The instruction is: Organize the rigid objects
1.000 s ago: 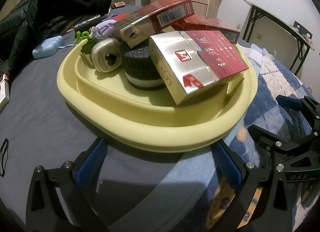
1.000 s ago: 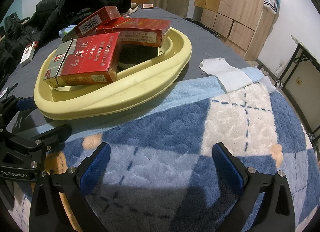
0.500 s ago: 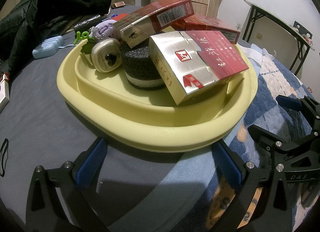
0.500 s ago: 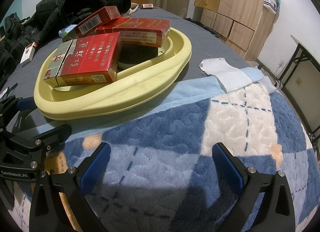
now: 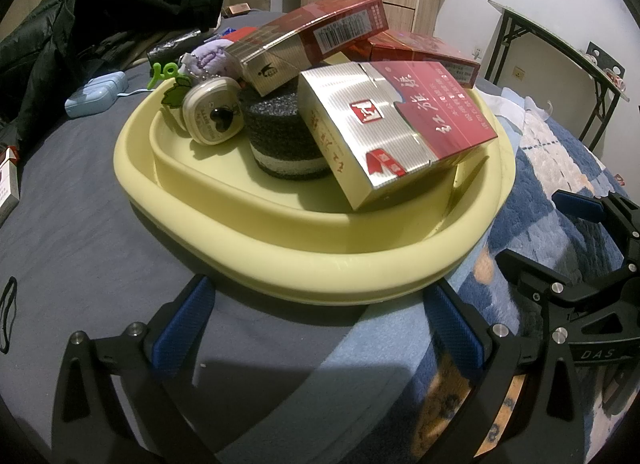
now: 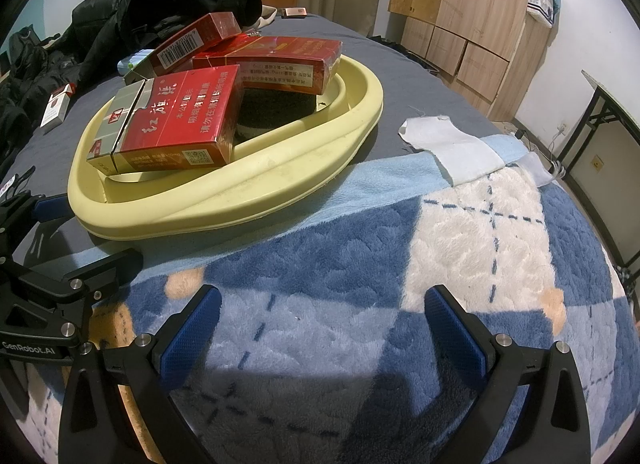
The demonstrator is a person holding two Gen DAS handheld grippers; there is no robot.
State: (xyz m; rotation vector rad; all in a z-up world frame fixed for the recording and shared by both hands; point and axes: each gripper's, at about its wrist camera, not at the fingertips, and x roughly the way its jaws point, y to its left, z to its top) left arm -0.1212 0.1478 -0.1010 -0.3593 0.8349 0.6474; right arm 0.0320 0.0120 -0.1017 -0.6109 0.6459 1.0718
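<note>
A pale yellow tray (image 5: pixel 280 264) (image 6: pixel 280 179) rests on the bed and holds three red cigarette cartons, among them a silver-and-red one (image 5: pixel 396 123) (image 6: pixel 172 123) leaning on a black foam cylinder (image 5: pixel 280 135). A small cream round tin (image 5: pixel 212 115) and a purple plush charm (image 5: pixel 208 59) lie at the tray's far left. My left gripper (image 5: pixel 316 328) is open just short of the tray's near rim, holding nothing. My right gripper (image 6: pixel 320 328) is open over the blue blanket, to the right of the tray, also with nothing in it.
A black jacket (image 5: pixel 80 15) lies at the back left. Beside it sit a light blue case (image 5: pixel 96 93) and a small cigarette pack (image 6: pixel 56 105) on the grey sheet. A white cloth (image 6: pixel 452 147) lies right of the tray. A folding table (image 5: pixel 560 63) stands by the wall.
</note>
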